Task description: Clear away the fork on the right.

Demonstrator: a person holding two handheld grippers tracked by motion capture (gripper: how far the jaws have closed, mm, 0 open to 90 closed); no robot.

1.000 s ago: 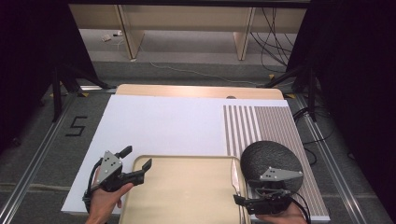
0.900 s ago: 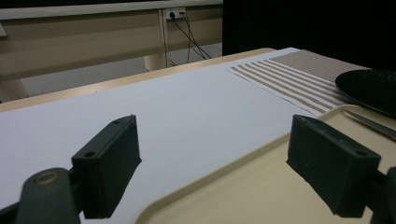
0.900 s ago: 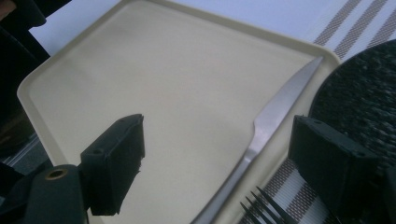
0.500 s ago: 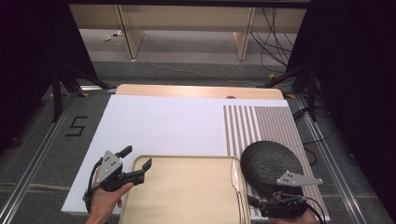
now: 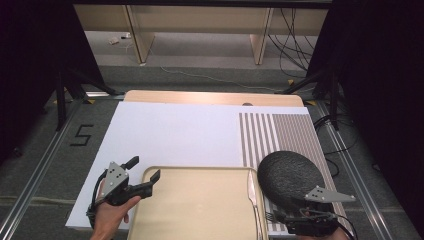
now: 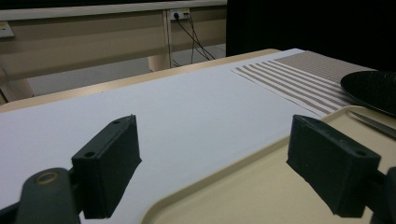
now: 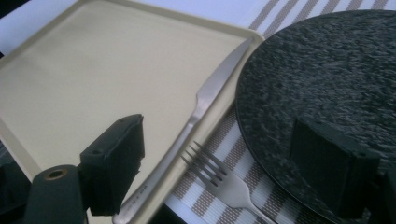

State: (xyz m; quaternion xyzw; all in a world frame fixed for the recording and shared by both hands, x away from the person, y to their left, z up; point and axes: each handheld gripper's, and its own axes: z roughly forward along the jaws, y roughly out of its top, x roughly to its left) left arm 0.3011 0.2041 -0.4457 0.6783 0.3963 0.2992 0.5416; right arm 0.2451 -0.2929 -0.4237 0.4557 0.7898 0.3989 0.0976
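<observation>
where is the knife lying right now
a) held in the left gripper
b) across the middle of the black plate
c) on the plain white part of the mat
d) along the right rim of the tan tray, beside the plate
d: the knife lies along the right rim of the tan tray, next to the black plate, with the fork on the striped mat beside it.

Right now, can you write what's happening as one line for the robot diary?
left gripper: open, at tray corner | right gripper: open, over knife and fork | plate: on striped mat
</observation>
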